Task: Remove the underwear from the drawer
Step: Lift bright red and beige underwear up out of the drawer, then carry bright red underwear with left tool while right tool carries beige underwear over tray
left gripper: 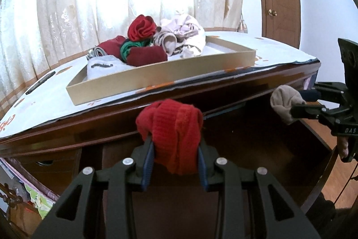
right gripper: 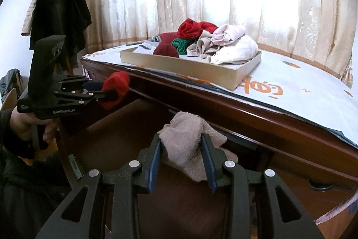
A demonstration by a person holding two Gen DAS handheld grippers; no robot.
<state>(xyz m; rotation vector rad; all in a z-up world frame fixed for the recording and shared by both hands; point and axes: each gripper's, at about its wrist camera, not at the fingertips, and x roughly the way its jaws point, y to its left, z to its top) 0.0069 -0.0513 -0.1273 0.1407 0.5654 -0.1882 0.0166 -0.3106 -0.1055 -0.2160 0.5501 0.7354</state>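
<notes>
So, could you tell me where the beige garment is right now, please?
The beige garment is clamped in the right gripper, low in the right wrist view, above the open drawer and just before the dresser's front edge.

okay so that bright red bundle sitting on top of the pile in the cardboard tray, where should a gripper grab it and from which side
Grip the bright red bundle across its ruffled upper half, coming from above. It sits highest in the cardboard tray, with its top free, while the green piece and dark red roll crowd its base.
</notes>
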